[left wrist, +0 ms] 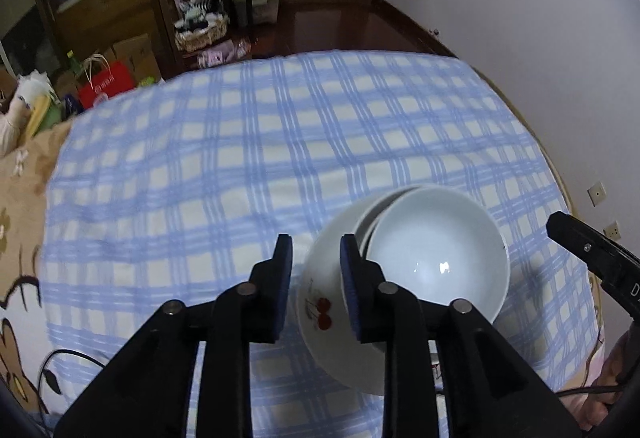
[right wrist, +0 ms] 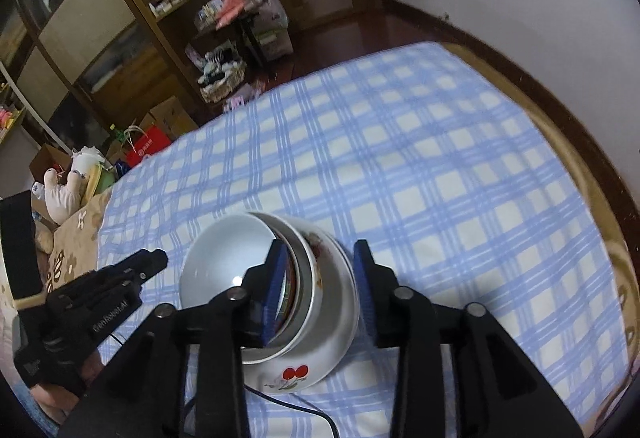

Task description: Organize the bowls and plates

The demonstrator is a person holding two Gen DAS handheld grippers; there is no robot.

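Since the glazed bowls [left wrist: 404, 278] nested mid-bed [left wrist: 240, 158] are slick, hard and breakable, grip a rim; left gripper [left wrist: 316, 286] and right gripper [right wrist: 318, 294] both stand open, holding nothing.

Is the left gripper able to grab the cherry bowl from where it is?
Probably yes. The left gripper is open, its fingers straddling the rim of the cherry bowl, which holds the other bowls. Nothing blocks it; the right gripper straddles the opposite rim.
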